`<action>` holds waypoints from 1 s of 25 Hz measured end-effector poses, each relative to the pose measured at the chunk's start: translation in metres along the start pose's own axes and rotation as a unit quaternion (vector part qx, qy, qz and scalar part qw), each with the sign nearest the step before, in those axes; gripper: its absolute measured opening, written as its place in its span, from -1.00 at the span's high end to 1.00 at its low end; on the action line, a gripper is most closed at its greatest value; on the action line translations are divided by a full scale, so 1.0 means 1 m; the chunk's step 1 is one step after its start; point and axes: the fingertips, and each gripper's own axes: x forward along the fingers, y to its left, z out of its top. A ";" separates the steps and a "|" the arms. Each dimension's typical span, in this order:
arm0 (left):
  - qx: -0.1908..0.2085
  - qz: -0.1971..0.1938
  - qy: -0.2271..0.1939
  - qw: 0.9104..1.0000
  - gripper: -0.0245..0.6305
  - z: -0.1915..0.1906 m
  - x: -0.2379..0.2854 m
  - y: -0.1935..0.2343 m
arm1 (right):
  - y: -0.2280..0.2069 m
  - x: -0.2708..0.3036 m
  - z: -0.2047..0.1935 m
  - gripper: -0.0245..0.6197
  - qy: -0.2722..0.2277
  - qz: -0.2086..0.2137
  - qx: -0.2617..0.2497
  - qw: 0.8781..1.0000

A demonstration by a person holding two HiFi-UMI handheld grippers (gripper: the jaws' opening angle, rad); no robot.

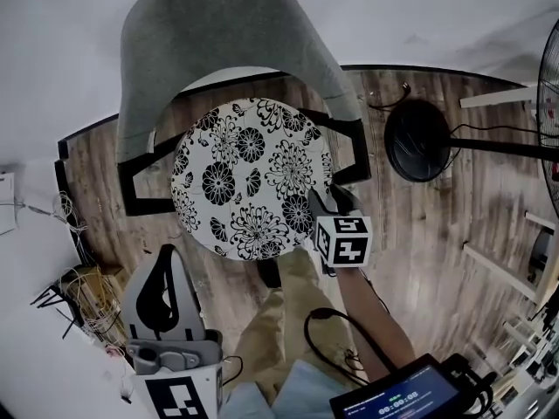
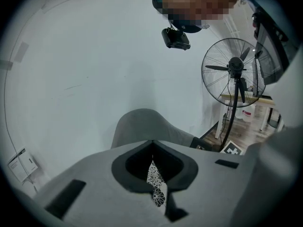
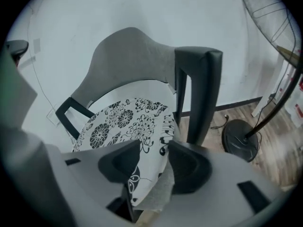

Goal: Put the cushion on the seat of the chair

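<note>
Cushion (image 1: 249, 177): round, flat, white cover with black flower print, grey underside showing at the rim in the right gripper view. No long axis to speak of.

Lies on the chair (image 1: 218, 33), covering the seat from back edge to front edge, between the black arm frames. Grey shell back rises behind it.

Right gripper (image 1: 321, 206) at the seat's front-right corner. Jaws partly closed, the cushion's rim pinched between them. Rim looks slightly lifted and folded there, so probably not fully settled at that corner.

From this gripper the cushion spreads away toward the back-left of the seat. Judgement: what is left is to lower the rim, let go and back out toward the front-right.

Left gripper (image 1: 168, 273) off the seat's front-left corner, close to the cushion but apart from it. Jaws drawn together to a slit, nothing held; only a sliver of print shows through the slit. Right is the working side.

Fan base (image 1: 419, 140) on the wood floor (image 1: 454, 234), well to the right.
</note>
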 end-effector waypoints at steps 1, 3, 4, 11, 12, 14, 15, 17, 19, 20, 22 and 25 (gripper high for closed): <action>0.001 -0.002 0.000 1.000 0.90 0.000 0.001 -0.001 | -0.003 -0.002 0.000 0.31 -0.005 -0.001 0.007 1.000; 0.004 -0.005 0.001 1.000 0.90 0.000 0.002 -0.004 | -0.008 -0.006 0.002 0.30 -0.016 -0.005 0.020 1.000; 0.006 -0.007 0.001 1.000 0.90 0.000 0.003 -0.005 | -0.009 -0.008 0.002 0.30 -0.019 -0.007 0.024 1.000; 0.015 -0.018 0.004 1.000 0.90 0.002 0.006 -0.013 | -0.001 -0.026 0.006 0.30 -0.034 -0.012 0.026 0.999; 0.015 -0.019 0.003 1.000 0.90 0.004 0.003 -0.014 | 0.001 -0.031 0.009 0.31 -0.038 -0.011 0.025 0.999; 0.016 -0.018 -0.002 1.000 0.90 0.010 -0.003 -0.015 | 0.007 -0.043 0.017 0.31 -0.049 -0.010 0.021 0.999; 0.017 -0.018 -0.006 1.000 0.90 0.014 -0.007 -0.014 | 0.010 -0.049 0.022 0.32 -0.055 -0.010 0.019 0.998; 0.019 -0.015 -0.013 1.000 0.90 0.020 -0.014 -0.012 | 0.018 -0.062 0.032 0.33 -0.066 -0.008 0.011 0.998; 0.019 -0.011 -0.020 1.000 0.90 0.026 -0.023 -0.009 | 0.028 -0.079 0.044 0.34 -0.078 -0.005 0.003 0.997; 0.018 -0.008 -0.025 0.999 0.90 0.030 -0.028 -0.007 | 0.034 -0.088 0.052 0.35 -0.087 -0.003 -0.002 0.996; 0.016 -0.003 -0.039 0.999 0.90 0.040 -0.037 -0.003 | 0.047 -0.110 0.070 0.36 -0.110 0.001 -0.013 0.994; 0.014 0.007 -0.057 0.998 0.90 0.058 -0.054 0.002 | 0.072 -0.148 0.098 0.39 -0.145 0.014 -0.035 0.989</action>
